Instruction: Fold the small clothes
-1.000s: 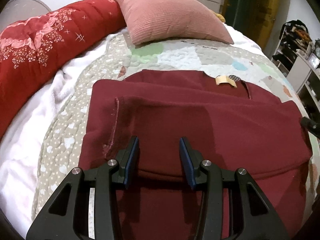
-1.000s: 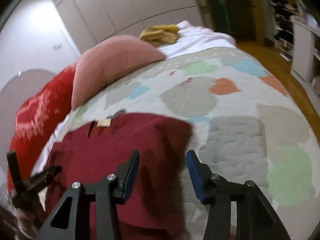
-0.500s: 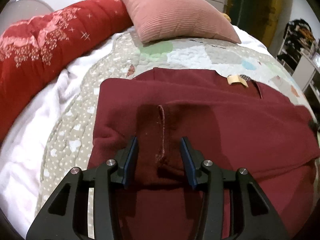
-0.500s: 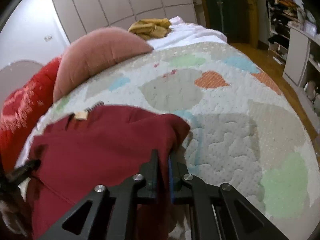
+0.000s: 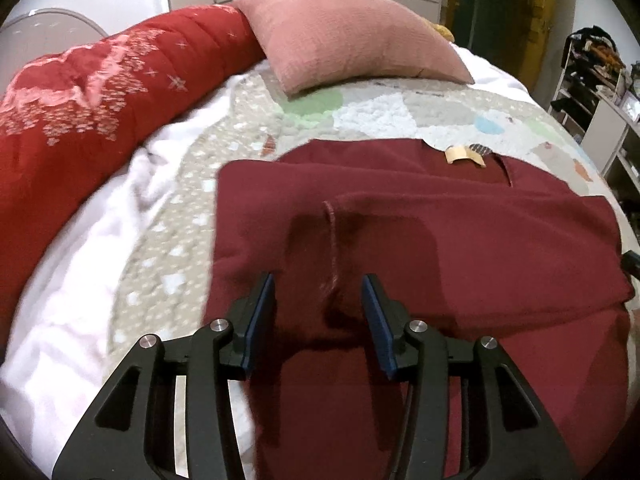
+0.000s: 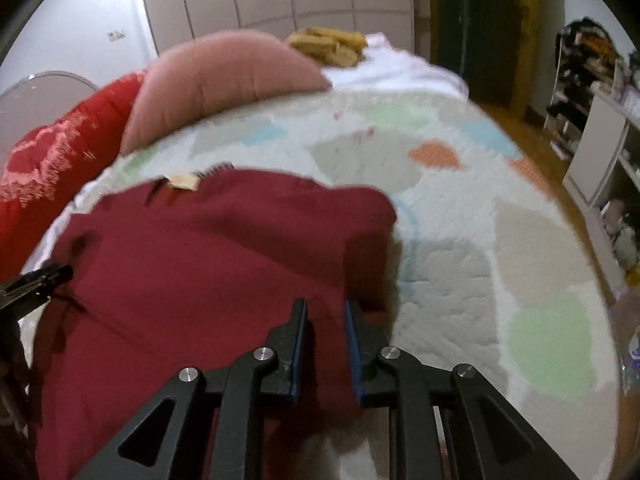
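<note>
Left claw [image 5: 320,312] wide apart over maroon garment [image 5: 460,248], right claw [image 6: 325,334] narrowly parted, grip unclear through blur

Before me the bed [image 5: 376,112] wears a patchwork quilt. On it lie the maroon garment [image 5: 460,248], a pink pillow [image 5: 352,36] and a red duvet [image 5: 92,100].

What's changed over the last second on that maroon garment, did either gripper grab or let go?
The right gripper closed fully at the right edge of the maroon garment half a second ago and has since parted again, jaws now narrowly open with cloth between them. The left gripper stayed open and shifted right, now straddling the raised seam ridge. Pink pillow and quilt unchanged.
</note>
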`<state>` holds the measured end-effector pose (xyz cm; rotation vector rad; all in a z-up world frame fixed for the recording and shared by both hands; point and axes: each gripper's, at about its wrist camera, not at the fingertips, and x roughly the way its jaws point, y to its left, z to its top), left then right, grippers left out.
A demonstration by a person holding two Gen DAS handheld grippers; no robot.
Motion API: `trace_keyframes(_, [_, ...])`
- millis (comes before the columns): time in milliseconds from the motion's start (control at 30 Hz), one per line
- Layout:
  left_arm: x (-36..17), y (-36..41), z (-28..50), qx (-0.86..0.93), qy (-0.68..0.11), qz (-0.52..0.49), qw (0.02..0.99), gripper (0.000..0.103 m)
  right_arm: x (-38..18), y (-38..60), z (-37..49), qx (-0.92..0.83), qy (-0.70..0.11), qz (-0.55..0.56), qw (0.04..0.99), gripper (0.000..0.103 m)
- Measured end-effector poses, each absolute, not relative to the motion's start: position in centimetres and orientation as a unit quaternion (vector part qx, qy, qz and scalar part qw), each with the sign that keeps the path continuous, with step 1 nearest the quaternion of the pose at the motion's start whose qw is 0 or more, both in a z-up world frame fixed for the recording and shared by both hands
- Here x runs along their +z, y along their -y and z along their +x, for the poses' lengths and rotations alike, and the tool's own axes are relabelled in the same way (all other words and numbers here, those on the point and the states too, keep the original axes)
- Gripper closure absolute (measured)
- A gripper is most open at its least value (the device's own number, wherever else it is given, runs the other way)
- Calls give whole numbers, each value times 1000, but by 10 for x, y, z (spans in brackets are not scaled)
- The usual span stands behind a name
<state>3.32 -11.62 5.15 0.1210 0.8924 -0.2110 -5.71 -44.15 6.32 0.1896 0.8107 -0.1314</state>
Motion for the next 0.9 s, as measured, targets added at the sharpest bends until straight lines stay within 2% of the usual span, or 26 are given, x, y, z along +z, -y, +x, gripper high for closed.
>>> trace_keyframes(67, [57, 103, 21, -104, -429, 39, 897, 58, 70, 432, -70, -55, -378, 91, 920, 84])
trace_keyframes(233, [59, 71, -15, -108, -456, 2, 883, 58, 35, 426, -64, -58, -425, 97, 898, 81])
trace_keyframes(333, [60, 50, -44, -107, -463, -6, 880, 58, 55, 427, -77, -51, -418, 128, 898, 80])
trace_keyframes(367, [61, 45, -52, -107, -465, -6, 879, 58, 66, 425, -89, -37, -403, 142, 903, 75])
trace_keyframes(467, [60, 26, -84, -114, -476, -30, 871, 58, 89, 414, -134, -1, -380, 152, 912, 51])
trace_keyframes(500, [59, 23, -93, -125, -483, -31, 866, 58, 92, 410, -149, 13, -378, 157, 912, 48])
trace_keyframes(700, [53, 12, -149, -139, -502, -11, 854, 58, 71, 392, -244, 74, -427, 180, 883, 47])
trace_keyframes(900, [39, 4, -186, -143, -525, -14, 839, 58, 47, 384, -306, 87, -443, 203, 869, 47])
